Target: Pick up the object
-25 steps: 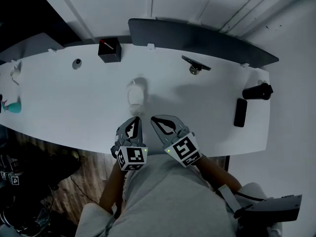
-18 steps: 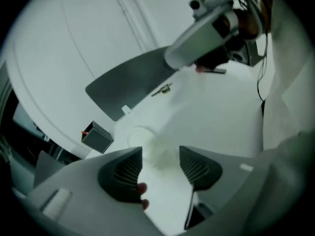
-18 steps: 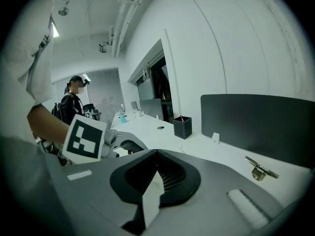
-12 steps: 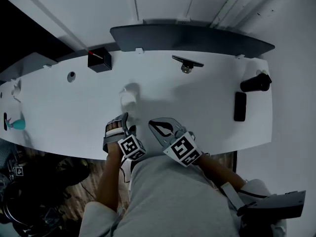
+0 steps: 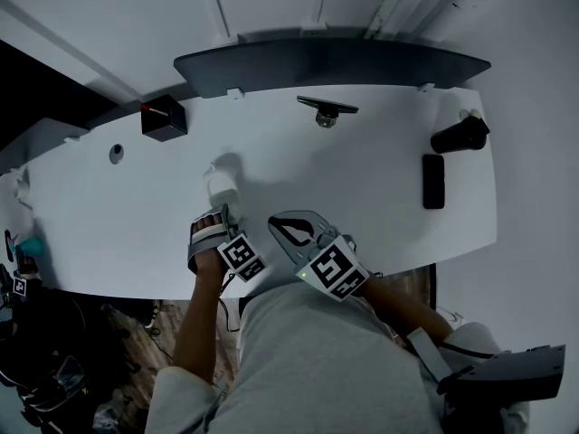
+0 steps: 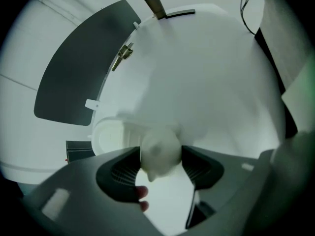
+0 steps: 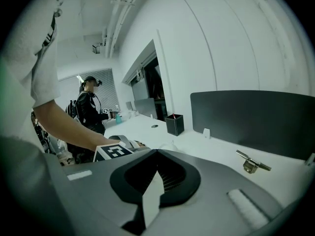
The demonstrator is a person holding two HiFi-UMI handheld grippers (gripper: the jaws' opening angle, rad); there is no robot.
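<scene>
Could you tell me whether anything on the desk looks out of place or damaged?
Nothing stands out: the white object, black box and black slab sit apart on the desk, with nothing visibly spilled or broken.

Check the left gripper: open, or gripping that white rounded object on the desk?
Gripping: the left gripper has just been closing its jaws, and its view shows both black pads against the white rounded object between them.

White bench [image 5: 362,197]: black box [image 5: 164,117] at back, white object [image 5: 220,186] near front, metal clamp [image 5: 327,110], dark bottle [image 5: 460,135], flat black bar [image 5: 433,181].
</scene>
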